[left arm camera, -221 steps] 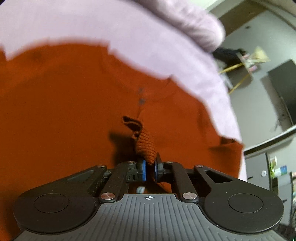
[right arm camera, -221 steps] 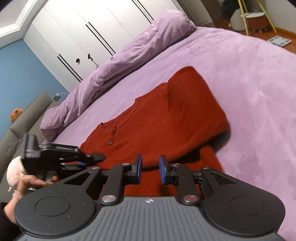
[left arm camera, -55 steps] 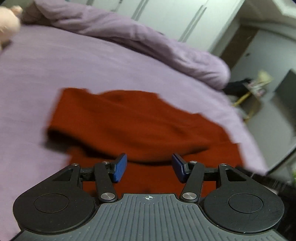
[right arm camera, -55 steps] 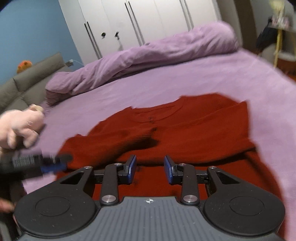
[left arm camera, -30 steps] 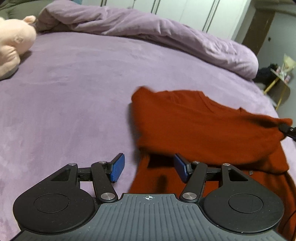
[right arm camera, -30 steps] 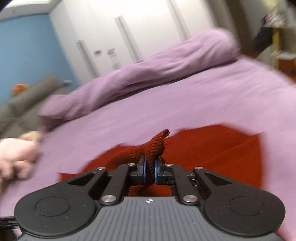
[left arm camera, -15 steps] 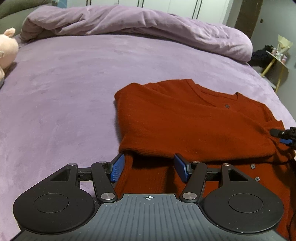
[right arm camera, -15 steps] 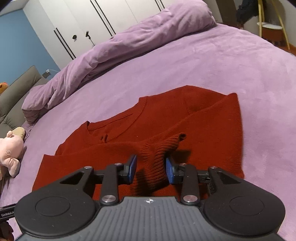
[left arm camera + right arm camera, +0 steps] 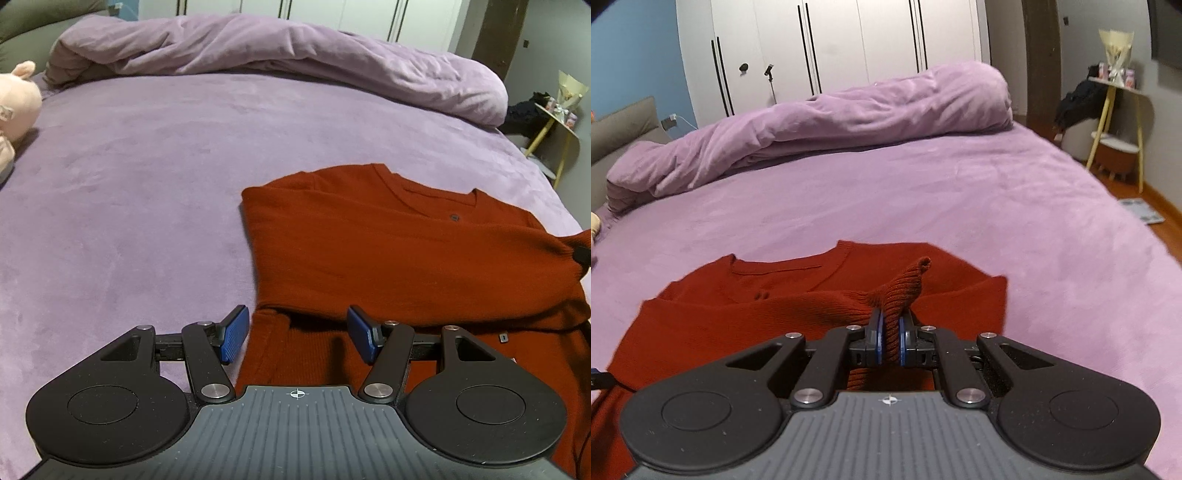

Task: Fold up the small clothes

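The red sweater [image 9: 406, 258] is matt knitted cloth, its cuff [image 9: 905, 288] coarsely ribbed. The bed [image 9: 147, 184] wears a soft, velvety purple cover. Both grippers look like matt black plastic with ridged blue pads [image 9: 234, 334].

Left wrist view: looks down along the left gripper [image 9: 297, 338], close over the near left corner of the red sweater [image 9: 406, 258], facing the rolled duvet [image 9: 277, 62]. Right wrist view: sits low behind the right gripper [image 9: 890, 341], close at the sweater's near right side, facing the same duvet. Both views share sweater, bed [image 9: 997, 206] and duvet.
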The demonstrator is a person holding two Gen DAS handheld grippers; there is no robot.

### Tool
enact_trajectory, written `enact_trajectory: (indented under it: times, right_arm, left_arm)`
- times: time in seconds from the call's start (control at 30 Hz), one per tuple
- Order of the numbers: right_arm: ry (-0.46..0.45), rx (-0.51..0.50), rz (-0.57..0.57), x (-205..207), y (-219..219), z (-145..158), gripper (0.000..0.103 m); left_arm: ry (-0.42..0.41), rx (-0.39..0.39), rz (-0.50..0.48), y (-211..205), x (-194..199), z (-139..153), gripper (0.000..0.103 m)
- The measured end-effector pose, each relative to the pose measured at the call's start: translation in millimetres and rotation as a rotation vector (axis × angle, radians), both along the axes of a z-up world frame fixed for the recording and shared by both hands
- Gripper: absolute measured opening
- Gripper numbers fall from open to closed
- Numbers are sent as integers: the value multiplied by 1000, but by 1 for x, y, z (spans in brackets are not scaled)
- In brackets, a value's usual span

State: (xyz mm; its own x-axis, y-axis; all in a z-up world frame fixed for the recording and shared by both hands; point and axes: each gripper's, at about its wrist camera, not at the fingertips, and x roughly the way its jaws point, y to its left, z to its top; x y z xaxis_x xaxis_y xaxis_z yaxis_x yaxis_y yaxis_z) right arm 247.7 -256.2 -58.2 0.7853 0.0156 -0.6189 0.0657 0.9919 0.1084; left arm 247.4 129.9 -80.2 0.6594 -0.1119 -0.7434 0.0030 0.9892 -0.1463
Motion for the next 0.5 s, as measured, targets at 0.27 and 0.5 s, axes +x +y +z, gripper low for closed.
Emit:
enact_trajectory:
  times: [0.27, 0.5]
  right_arm:
    - [49, -1, -99, -5, -18, -12, 15]
    - [29, 187, -121, -39, -44, -17, 30]
  left_arm:
    - [4, 5, 1, 4, -4, 3, 64]
    - [-23, -16, 11, 4, -10, 14, 64]
